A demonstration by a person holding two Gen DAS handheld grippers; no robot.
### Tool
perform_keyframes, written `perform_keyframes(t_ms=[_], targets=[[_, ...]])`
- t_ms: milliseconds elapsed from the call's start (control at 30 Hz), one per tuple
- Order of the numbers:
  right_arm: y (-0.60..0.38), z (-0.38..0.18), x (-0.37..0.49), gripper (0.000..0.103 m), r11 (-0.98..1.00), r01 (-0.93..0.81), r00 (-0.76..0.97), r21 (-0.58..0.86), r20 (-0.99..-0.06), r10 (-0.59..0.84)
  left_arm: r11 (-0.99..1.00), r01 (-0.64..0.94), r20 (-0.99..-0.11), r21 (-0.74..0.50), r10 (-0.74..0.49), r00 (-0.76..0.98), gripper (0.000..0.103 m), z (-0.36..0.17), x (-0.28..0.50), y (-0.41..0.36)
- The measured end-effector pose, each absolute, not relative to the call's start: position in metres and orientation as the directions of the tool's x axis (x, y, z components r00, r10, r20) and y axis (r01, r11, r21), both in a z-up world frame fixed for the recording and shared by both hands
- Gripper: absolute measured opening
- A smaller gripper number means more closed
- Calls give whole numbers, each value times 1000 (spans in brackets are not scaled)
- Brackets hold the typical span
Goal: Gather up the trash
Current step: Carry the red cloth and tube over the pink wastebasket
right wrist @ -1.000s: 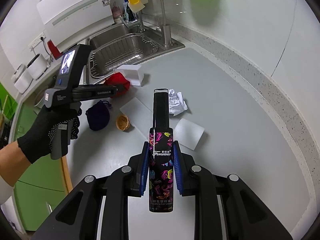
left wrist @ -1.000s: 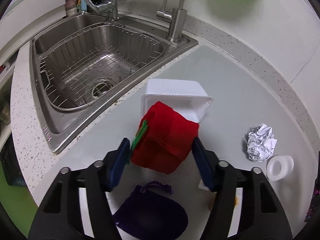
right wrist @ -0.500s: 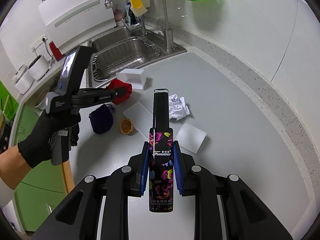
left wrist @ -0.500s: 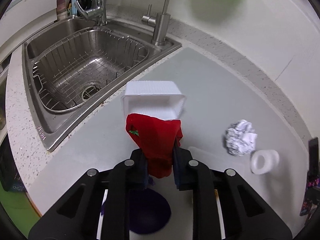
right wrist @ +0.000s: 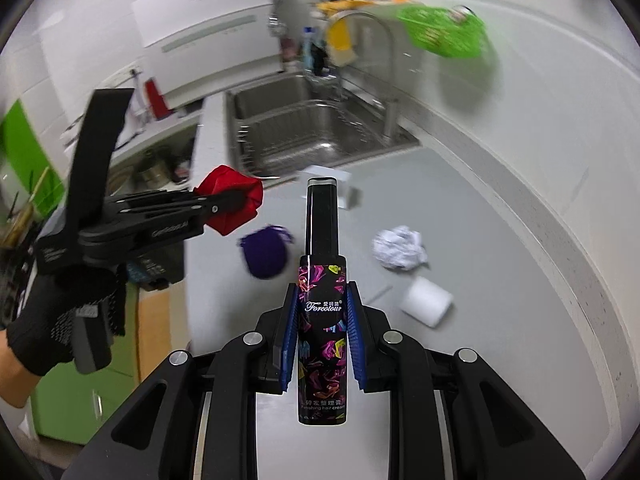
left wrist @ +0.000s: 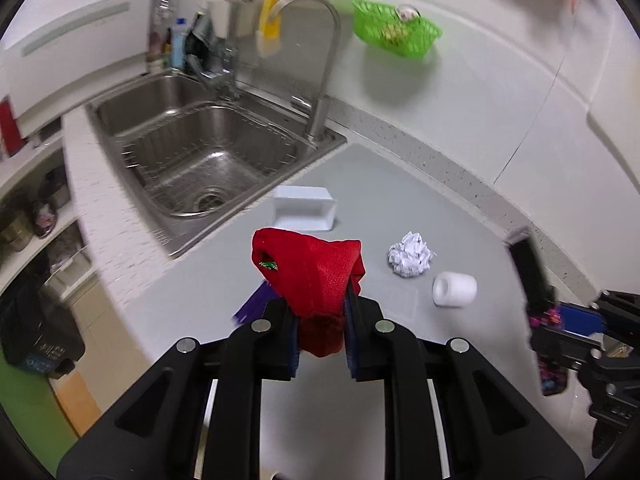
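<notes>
Left wrist view: the red cloth bag, which a second ago lay on the counter between wide-open jaws, is now pinched in the left gripper and lifted clear, so one more piece of trash is secured and the next step is likely carrying it to a bin, which is not in view. Going left to right, the sink sits at ten o'clock, the white tub at twelve just beyond the bag, the crumpled paper at one, and the white roll at two, all untouched. Right wrist view: the right gripper keeps its jaws narrow, clamped on the hair cream tube as before, held above the counter, with the purple pouch lying at eleven o'clock.
</notes>
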State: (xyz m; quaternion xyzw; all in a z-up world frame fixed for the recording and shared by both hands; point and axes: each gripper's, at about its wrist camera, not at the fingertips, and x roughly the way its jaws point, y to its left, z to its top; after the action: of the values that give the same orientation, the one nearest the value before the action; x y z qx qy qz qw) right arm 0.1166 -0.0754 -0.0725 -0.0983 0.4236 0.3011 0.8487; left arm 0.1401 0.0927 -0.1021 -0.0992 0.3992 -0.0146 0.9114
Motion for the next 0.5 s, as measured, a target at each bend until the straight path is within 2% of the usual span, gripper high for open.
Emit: perform_keyframes(t_ms=[233, 500], targets=[[-8, -78, 78, 22, 662, -737, 346, 135, -766, 542, 962, -208, -719, -178, 17, 695, 17, -90, 46, 136], [100, -110, 34, 22, 478, -856, 161, 195, -780, 605, 883, -435, -749, -178, 165, 642, 17, -112, -64, 216]])
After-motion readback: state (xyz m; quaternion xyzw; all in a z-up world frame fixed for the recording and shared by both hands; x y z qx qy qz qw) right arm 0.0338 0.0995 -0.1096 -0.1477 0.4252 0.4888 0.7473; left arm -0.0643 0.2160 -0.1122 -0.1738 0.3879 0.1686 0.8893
